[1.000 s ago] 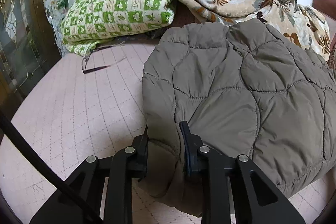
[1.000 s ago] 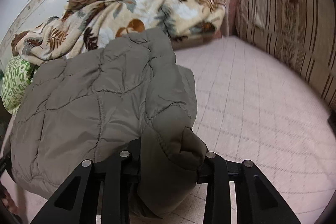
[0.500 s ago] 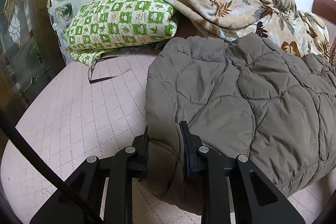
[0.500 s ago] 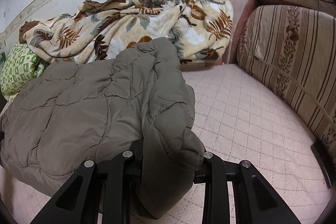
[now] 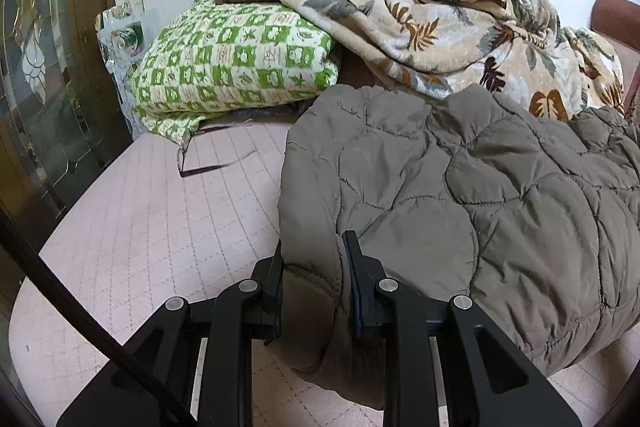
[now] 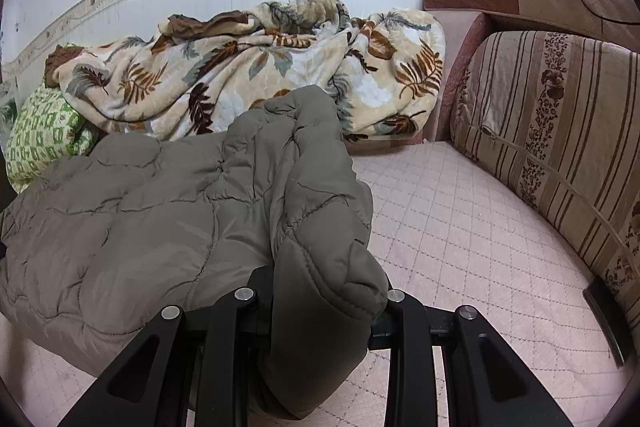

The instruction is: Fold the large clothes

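A large grey-brown quilted jacket (image 5: 460, 187) lies folded on the pink quilted mattress (image 5: 152, 227). My left gripper (image 5: 314, 259) is shut on the jacket's near left edge, with fabric bunched between the fingers. In the right wrist view the same jacket (image 6: 160, 211) fills the left half. My right gripper (image 6: 320, 287) is shut on a thick roll of its near right edge, which hides the fingertips. The jacket hangs a little between the two grippers.
A green checked pillow (image 5: 236, 63) and a leaf-print blanket (image 5: 440, 35) lie at the back against the tiled wall. A striped sofa cushion (image 6: 560, 147) bounds the right side. A wood and glass door (image 5: 40, 87) stands at the left. A pair of glasses (image 5: 200, 163) lies on the mattress.
Both grippers have drawn back and tilted up with the jacket still held; more of the wall, pillow and sofa shows. The grips have not changed.
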`<state>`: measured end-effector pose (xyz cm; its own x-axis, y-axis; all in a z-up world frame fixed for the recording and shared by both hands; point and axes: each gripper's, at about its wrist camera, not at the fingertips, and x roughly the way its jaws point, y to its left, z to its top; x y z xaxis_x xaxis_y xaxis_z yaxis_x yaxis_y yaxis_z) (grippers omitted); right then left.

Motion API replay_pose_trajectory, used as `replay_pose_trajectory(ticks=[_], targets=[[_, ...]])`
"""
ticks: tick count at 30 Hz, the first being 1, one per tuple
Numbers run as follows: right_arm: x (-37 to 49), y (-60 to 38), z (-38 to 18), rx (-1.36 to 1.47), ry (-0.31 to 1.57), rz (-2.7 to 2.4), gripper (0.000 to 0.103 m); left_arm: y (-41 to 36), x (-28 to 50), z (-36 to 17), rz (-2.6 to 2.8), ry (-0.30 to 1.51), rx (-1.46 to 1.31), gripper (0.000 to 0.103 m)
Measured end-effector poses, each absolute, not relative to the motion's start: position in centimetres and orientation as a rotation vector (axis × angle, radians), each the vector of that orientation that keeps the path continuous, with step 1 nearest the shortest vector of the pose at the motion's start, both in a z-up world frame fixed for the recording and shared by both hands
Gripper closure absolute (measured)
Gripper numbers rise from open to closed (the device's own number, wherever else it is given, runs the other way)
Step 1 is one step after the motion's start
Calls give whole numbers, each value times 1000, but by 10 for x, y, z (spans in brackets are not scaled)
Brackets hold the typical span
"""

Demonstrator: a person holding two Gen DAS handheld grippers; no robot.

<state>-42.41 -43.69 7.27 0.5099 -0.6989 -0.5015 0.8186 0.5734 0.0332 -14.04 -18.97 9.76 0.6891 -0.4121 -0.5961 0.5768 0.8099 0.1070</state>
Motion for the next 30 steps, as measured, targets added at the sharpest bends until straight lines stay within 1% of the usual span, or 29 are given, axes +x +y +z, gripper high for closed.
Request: replay_pose_trajectory(ticks=[10, 18, 30], targets=[[-435, -418, 100, 261, 398, -913, 74, -177, -151, 127, -573, 536, 254, 80], [-446, -400, 117, 230, 381, -894, 74, -165, -160, 142, -585, 522, 246, 80], [-479, -353, 133, 211, 355, -863, 74, -117, -194, 155, -593, 511, 212, 80]])
